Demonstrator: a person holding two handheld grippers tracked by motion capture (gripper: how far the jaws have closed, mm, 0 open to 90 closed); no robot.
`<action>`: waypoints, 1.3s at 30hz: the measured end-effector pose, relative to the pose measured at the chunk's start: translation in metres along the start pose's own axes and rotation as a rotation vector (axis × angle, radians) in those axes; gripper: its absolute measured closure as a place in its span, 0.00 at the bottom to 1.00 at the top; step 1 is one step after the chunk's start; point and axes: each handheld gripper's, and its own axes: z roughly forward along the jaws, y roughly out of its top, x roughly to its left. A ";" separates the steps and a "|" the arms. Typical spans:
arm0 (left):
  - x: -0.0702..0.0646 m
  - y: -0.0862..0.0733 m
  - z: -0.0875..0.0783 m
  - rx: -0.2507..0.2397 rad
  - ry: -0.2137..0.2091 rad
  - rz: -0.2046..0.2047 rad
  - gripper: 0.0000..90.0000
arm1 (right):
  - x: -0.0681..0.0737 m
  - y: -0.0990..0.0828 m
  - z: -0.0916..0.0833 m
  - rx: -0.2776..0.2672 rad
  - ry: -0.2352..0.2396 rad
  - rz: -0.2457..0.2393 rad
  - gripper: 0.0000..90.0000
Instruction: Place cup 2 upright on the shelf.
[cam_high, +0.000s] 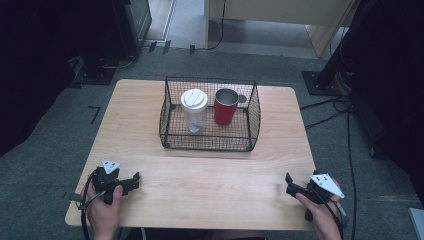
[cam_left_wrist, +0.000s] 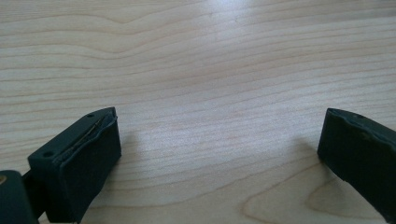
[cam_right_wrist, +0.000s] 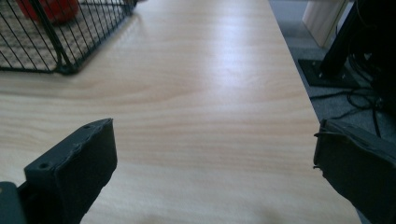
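Basket (cam_high: 254, 107) on worktop (cam_high: 200, 180) holds two cups.
White-lidded clear cup (cam_high: 194, 111) beside red cup (cam_high: 225, 106); left tool (cam_high: 131, 182) and right tool (cam_high: 291, 184) spread, empty.

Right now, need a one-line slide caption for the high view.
Both tools, left and right, rest open at the near table edge; wire basket holds a lidded clear cup and red cup.

In the right gripper view, the red cup (cam_right_wrist: 49, 9) is cut off by the top edge, so I see just its lower part through the wire basket (cam_right_wrist: 56, 44), whose far side also runs out of the picture. The lower corners clip my right gripper (cam_right_wrist: 215, 163), and likewise my left gripper (cam_left_wrist: 219, 154) in its own view. From above, what lies at the bottom of the clear lidded cup (cam_high: 194, 112) is too small to tell.
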 end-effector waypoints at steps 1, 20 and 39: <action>0.000 0.000 0.000 0.000 0.000 0.000 0.00 | -0.001 0.000 -0.001 0.019 -0.004 -0.004 0.00; 0.000 0.000 0.000 0.000 0.000 0.000 0.00 | -0.019 -0.006 0.002 0.297 -0.034 0.015 0.00; 0.000 0.000 0.000 -0.001 0.000 -0.001 0.00 | -0.034 -0.008 0.001 0.317 -0.057 0.103 0.00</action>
